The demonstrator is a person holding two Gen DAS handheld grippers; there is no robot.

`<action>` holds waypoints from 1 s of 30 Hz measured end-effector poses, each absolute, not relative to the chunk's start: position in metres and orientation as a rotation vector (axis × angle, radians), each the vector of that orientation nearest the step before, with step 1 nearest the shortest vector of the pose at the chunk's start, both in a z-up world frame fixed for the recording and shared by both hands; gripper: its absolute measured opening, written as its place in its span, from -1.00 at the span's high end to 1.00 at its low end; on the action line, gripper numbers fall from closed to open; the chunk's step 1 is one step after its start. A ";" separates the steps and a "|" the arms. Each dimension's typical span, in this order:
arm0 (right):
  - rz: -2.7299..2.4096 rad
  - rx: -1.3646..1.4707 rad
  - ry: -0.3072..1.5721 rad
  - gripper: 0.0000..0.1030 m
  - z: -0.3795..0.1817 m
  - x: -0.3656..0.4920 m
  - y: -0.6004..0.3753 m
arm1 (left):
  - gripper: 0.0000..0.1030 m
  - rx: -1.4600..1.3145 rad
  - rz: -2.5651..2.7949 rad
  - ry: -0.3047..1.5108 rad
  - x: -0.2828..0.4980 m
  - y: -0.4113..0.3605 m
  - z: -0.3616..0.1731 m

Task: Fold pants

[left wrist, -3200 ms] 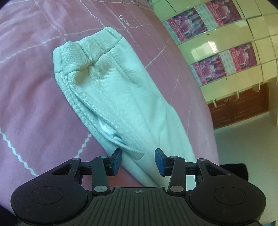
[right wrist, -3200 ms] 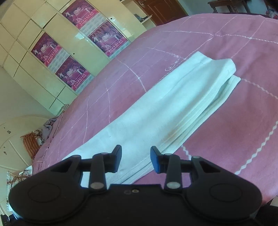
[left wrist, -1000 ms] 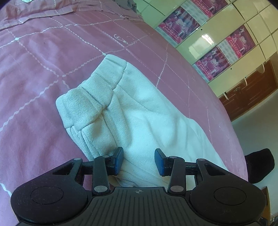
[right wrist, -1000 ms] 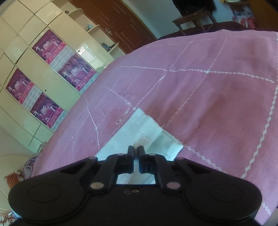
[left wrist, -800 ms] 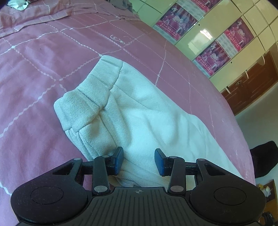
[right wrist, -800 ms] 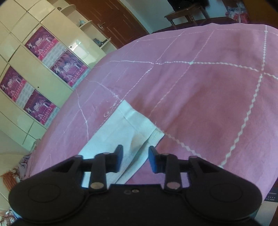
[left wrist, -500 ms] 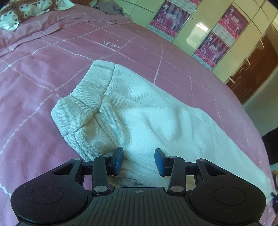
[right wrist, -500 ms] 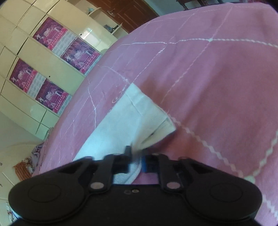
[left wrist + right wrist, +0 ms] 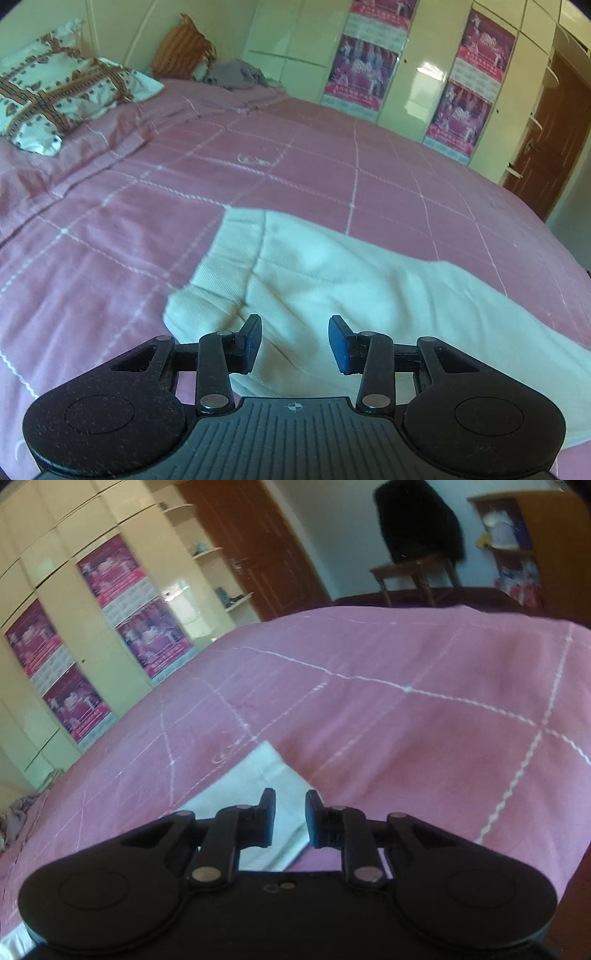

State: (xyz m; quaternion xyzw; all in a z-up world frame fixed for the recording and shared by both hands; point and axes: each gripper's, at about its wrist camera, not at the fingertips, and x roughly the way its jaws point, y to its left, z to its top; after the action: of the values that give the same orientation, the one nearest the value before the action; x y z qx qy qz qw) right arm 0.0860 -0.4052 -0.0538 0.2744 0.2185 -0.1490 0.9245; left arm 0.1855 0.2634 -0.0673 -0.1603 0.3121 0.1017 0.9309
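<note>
The pale pants lie flat on the pink bedspread, waistband toward the pillow. The left gripper hovers over them, fingers apart and empty. The right gripper is opening above the leg hem, gripping nothing.

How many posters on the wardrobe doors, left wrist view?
4. Upper left poster, lower left poster, upper right poster, lower right poster. All on the wardrobe beyond the bed; the top-left one is cropped.
</note>
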 end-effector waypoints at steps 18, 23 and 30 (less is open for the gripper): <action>0.659 0.133 0.671 0.65 -0.057 0.311 0.067 | -0.38 -0.122 0.139 0.791 0.322 0.223 -0.101; 0.668 -0.018 0.778 0.70 -0.098 0.318 0.102 | -0.41 -0.065 0.130 0.744 0.310 0.215 -0.094; 0.551 -0.044 0.721 0.67 -0.082 0.338 0.099 | -0.43 -0.071 0.160 0.767 0.316 0.243 -0.104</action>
State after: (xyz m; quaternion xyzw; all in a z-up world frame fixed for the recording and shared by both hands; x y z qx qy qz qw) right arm 0.3383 0.0995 -0.0819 -0.0214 0.3480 0.2663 0.8986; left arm 0.3162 0.2427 -0.1041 -0.0347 0.3737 0.0779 0.9236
